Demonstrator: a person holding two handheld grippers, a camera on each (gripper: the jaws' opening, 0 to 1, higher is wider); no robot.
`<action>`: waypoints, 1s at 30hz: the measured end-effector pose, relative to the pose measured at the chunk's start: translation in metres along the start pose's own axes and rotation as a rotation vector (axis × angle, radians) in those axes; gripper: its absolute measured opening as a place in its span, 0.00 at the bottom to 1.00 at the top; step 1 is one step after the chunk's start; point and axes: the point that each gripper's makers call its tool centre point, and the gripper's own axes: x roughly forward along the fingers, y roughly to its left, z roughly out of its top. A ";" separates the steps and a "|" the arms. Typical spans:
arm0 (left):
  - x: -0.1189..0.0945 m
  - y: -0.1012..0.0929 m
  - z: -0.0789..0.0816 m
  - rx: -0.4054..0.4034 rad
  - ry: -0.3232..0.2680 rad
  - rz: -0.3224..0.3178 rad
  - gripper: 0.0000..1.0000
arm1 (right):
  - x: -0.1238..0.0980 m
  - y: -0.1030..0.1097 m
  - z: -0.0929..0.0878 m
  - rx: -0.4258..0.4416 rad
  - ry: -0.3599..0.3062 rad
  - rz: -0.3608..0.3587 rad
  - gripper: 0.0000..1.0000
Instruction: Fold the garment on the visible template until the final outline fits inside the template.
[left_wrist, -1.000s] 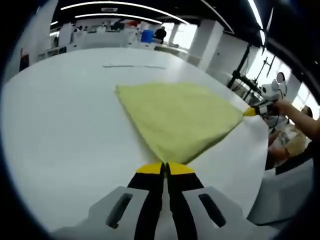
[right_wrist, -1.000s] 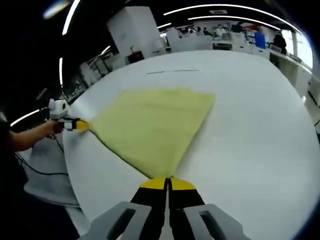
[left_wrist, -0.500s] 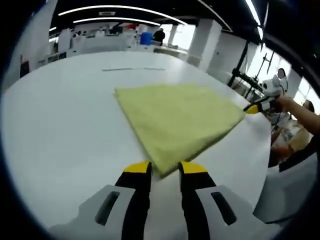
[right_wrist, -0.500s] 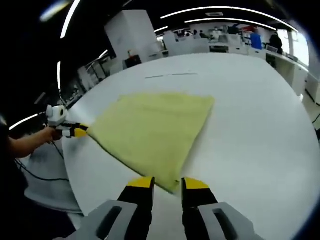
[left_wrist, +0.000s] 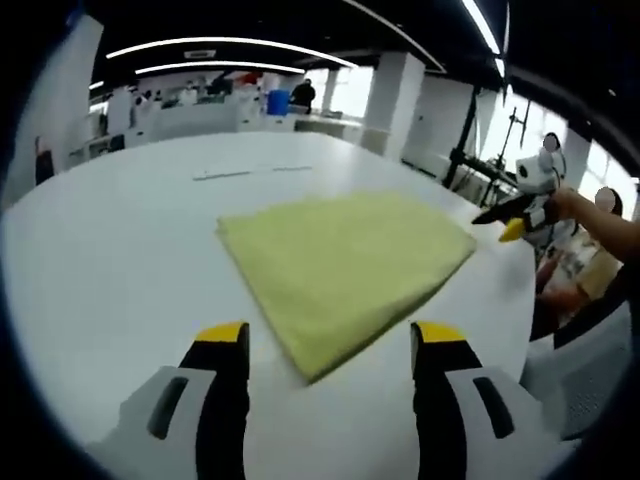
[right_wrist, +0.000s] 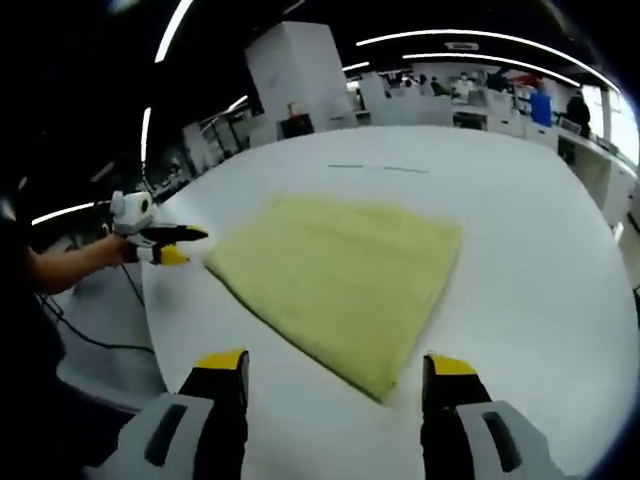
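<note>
White table bears folded yellow garment.

One yellow folded garment, one white table, and two tools.

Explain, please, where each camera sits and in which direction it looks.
Left gripper view: rides the open left gripper, facing the folded yellow-green cloth on the white table; the right gripper and the person's hand enter at right.
Right gripper view: rides the right gripper, facing the cloth; the left gripper enters at left.
Shared: cloth, table.
</note>
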 end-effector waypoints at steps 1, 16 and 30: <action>-0.002 -0.002 0.002 0.010 -0.008 0.000 0.71 | -0.003 0.003 0.003 -0.013 -0.008 0.001 0.73; -0.016 -0.007 0.027 0.008 -0.065 0.015 0.97 | -0.016 0.022 0.011 -0.026 -0.070 -0.005 0.99; -0.032 -0.001 0.024 0.012 -0.064 0.055 0.99 | -0.021 0.031 0.029 -0.122 -0.151 -0.040 0.99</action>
